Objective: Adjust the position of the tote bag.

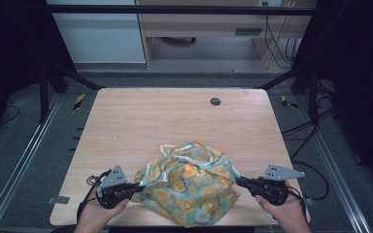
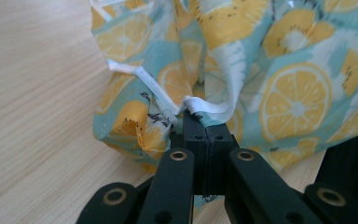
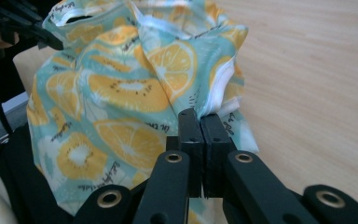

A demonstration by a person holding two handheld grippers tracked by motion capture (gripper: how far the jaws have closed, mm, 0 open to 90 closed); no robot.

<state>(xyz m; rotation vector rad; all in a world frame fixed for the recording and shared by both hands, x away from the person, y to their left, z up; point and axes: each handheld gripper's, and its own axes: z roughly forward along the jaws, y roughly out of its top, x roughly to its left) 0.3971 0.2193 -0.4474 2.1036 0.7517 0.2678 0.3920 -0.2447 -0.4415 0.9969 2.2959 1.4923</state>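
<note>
Teal cloth (image 1: 189, 187) with orange fruit print lies crumpled at the table's (image 1: 141, 121) near edge, its two side hems clamped by the left gripper (image 1: 138, 185) and right gripper (image 1: 238, 180), probably to spread it.

Thin, matt printed cloth (image 1: 189, 187) with white hemmed edges on smooth, pale wood-grain table (image 1: 141, 121).

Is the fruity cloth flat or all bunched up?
Bunched up: the cloth sits in a crumpled, wrinkly heap on the table, pinched at both sides by tongs.
</note>
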